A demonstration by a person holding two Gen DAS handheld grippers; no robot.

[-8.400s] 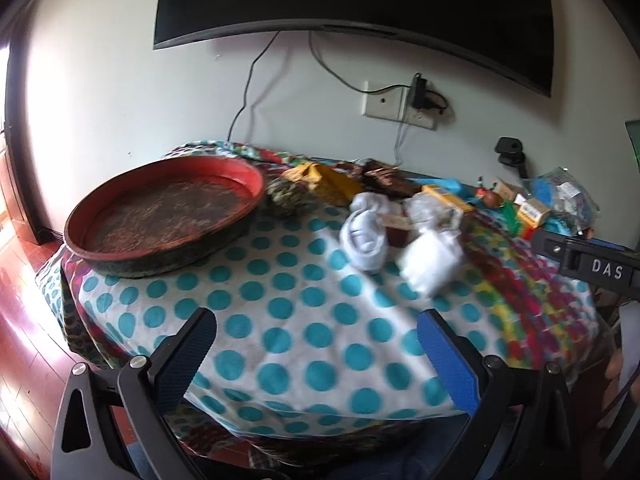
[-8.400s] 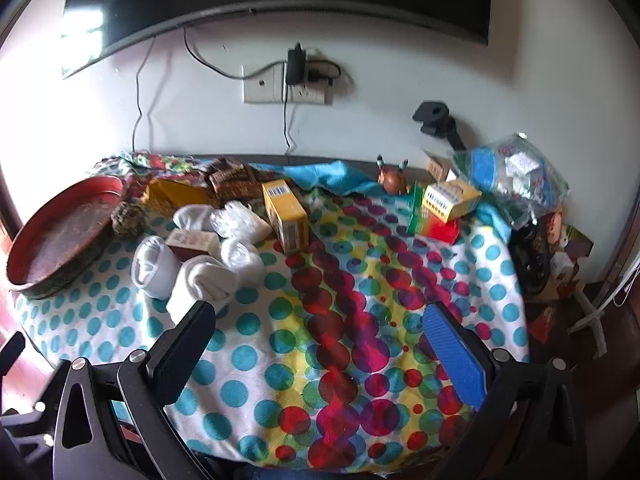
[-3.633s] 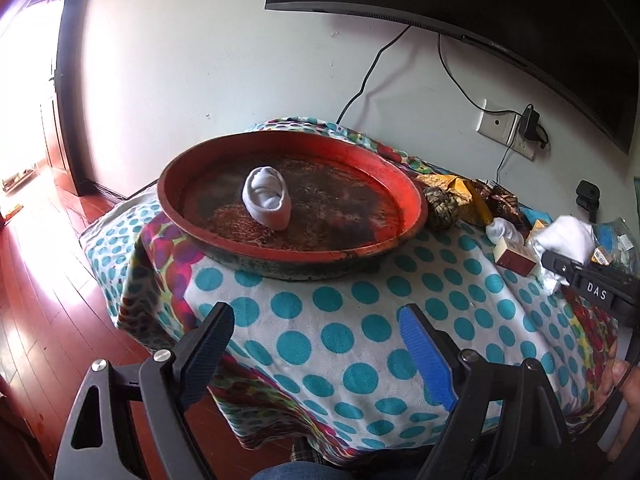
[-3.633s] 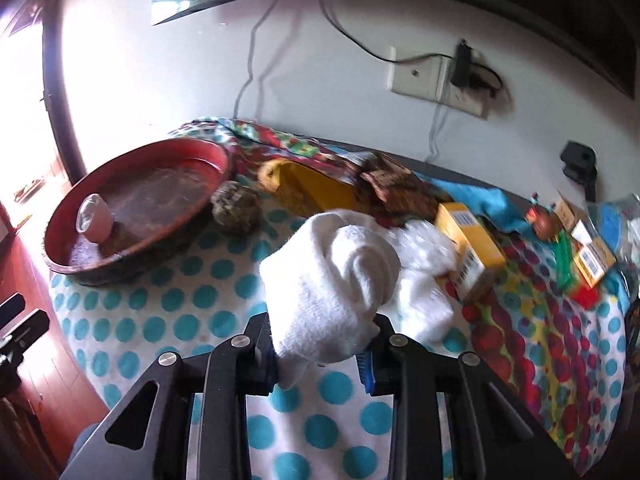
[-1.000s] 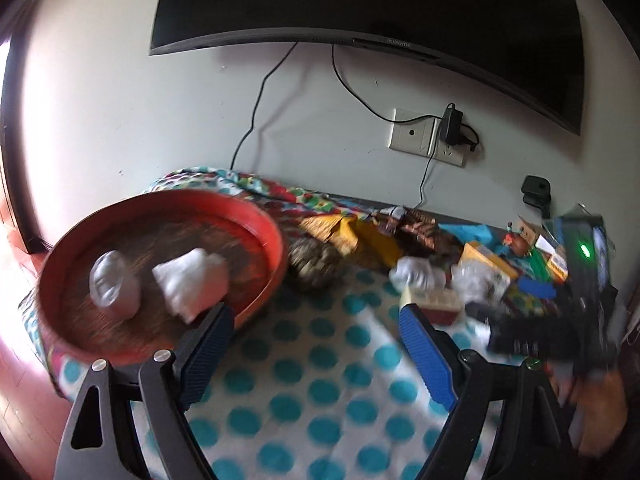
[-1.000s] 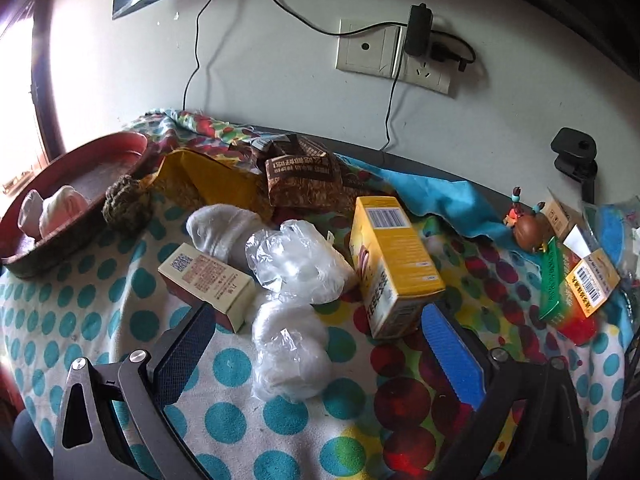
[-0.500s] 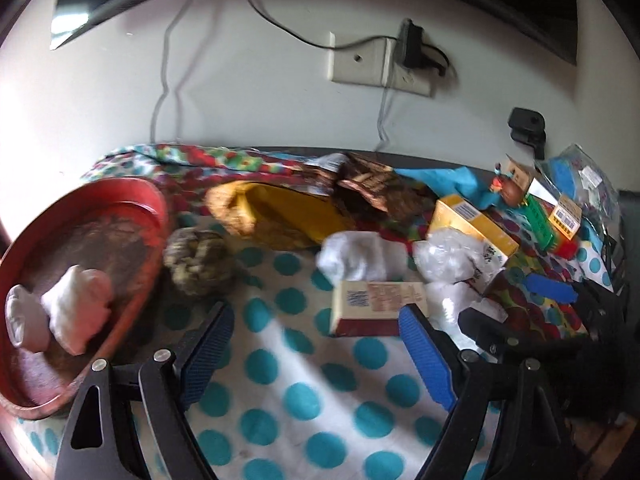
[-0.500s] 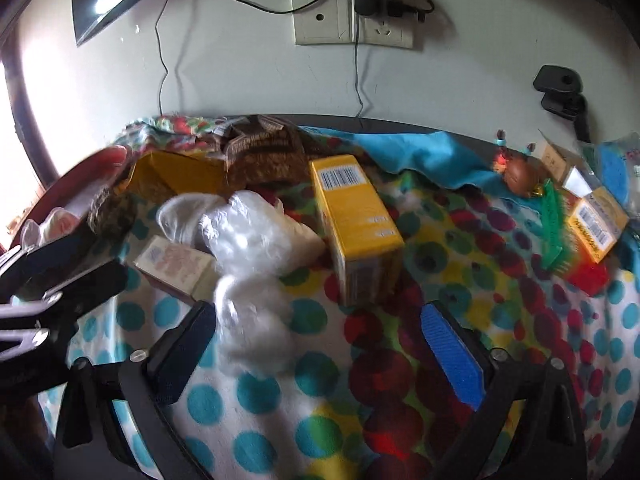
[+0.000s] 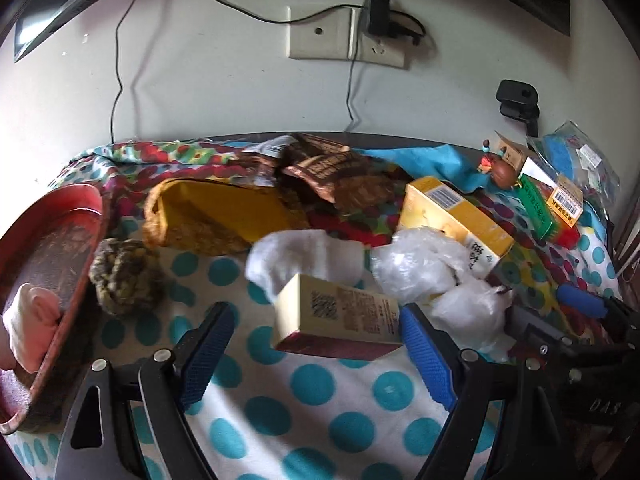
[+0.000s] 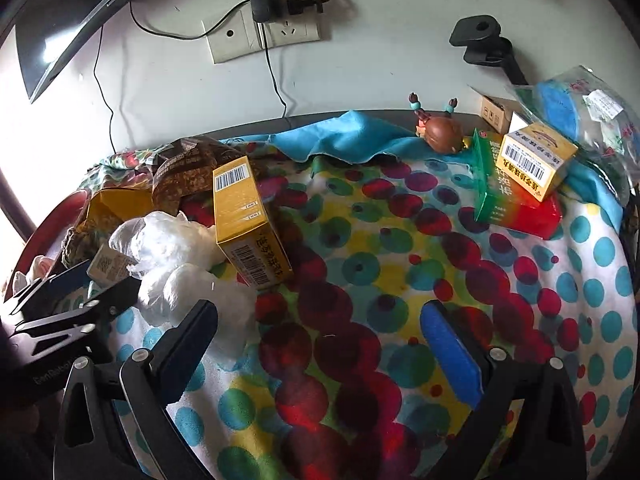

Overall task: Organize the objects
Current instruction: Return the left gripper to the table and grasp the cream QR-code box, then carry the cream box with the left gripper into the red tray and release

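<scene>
Both white rolled socks that lay among the clutter at the start now sit in the red tray (image 9: pixel 86 216), at the left edge of the left wrist view; one pale bundle (image 9: pixel 30 320) shows on its floor, the other is mostly cut off by the frame. Left hand-held gripper (image 9: pixel 316 354) has swung back from the tray to the pile; its jaws stand wide, nothing between the pads. The small cream box (image 9: pixel 340 312) lies just past its fingertips, centre frame. Right hand-held gripper (image 10: pixel 320 344) also wide and empty, over bare spotted cloth on the desk (image 10: pixel 400 280).

Progress: early, by my reading. Still out on the desk:
- another white sock (image 9: pixel 304 260), centre, touching the cream box
- crumpled clear plastic bags (image 9: pixel 424 268), right of centre
- yellow carton (image 10: pixel 248 228), centre left of the right wrist view
- brown snack packets (image 9: pixel 336 176), upper centre
- knotted rope ball (image 9: pixel 124 276) beside the tray
- green-and-red box (image 10: pixel 512 208) with a second yellow box (image 10: pixel 536 160) on top, upper right

Writing: cream box carries a QR code and fine print, too small to read. Yellow cartons show barcodes and Chinese characters, not legible to me. Right gripper body reads "DAS" in the lower right of the left view.
</scene>
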